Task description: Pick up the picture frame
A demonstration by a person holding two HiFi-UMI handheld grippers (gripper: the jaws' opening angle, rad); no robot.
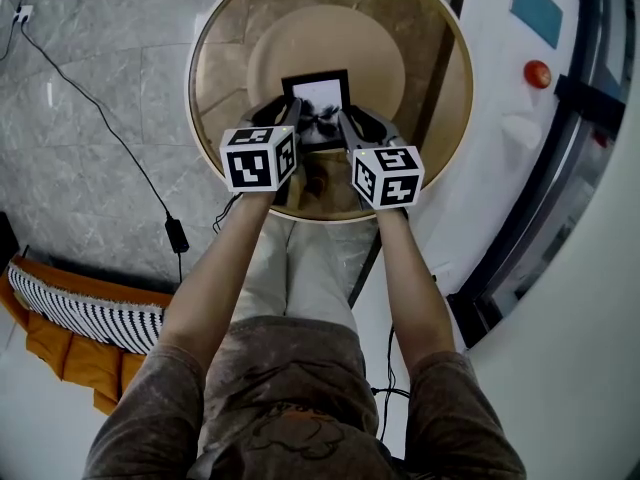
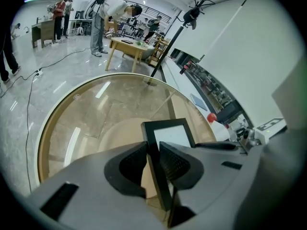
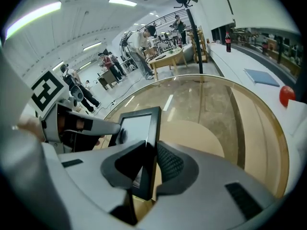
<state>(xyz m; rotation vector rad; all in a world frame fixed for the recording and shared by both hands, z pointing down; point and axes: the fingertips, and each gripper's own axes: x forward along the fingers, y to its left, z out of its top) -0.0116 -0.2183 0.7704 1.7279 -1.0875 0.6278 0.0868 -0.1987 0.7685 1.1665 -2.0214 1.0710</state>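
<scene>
Shirt: grey-brown T-shirt point(image 1: 300, 408) on the person, lowest in the head view; its chest print is too blurred to read.
Forearms: both bare and stretched forward, one to each gripper.
Left marker cube: white cube point(image 1: 258, 156) with black-and-white square code patterns on its faces, part of the left gripper.
Right marker cube: matching white cube point(image 1: 388, 175) with the same kind of coded squares.
Left gripper point(image 2: 152, 152): ribbed black pads closed narrow on the left edge of the black rectangular picture frame point(image 2: 170, 131).
Right gripper point(image 3: 149, 152): ribbed black pads clamped narrow on the right edge of the picture frame point(image 3: 139, 123).
Picture frame position: upright between the two grippers, above the middle of the table, with its pale insert facing the person point(image 1: 320, 93); contact of its lower edge with the glass cannot be told.
Table: round glass top with a gold rim point(image 1: 225, 58) and a beige round base under the glass.
Counter: white surface at right, bearing a red ball point(image 1: 537, 73) and a flat blue rectangle point(image 1: 536, 8).
Floor: grey marble tiles with a black cable point(image 1: 100, 118).
</scene>
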